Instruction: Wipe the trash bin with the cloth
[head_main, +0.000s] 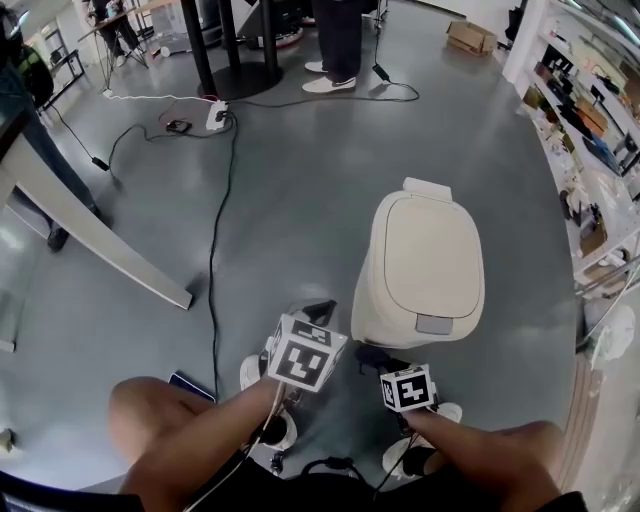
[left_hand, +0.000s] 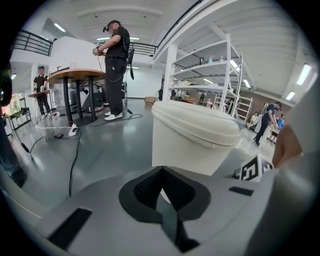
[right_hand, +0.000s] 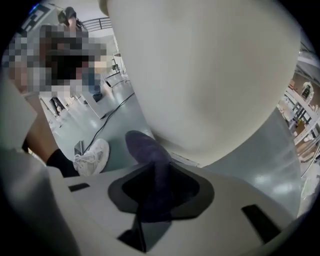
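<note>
A cream trash bin (head_main: 425, 270) with its lid down stands on the grey floor just ahead of me. My right gripper (head_main: 378, 358) is low at the bin's near left corner, shut on a dark purple cloth (head_main: 370, 354). In the right gripper view the cloth (right_hand: 150, 162) sticks out of the jaws and its tip is close under the curved bin wall (right_hand: 210, 75). My left gripper (head_main: 320, 310) hovers left of the bin, apart from it. In the left gripper view its jaws (left_hand: 161, 189) are shut on nothing, and the bin (left_hand: 192, 137) stands right in front.
A black cable (head_main: 212, 250) runs over the floor left of the bin to a power strip (head_main: 217, 116). A slanted white table leg (head_main: 90, 240) is further left, shelves (head_main: 590, 120) line the right side, and a person (head_main: 335, 50) stands at the back. My shoes (head_main: 262, 375) are beneath the grippers.
</note>
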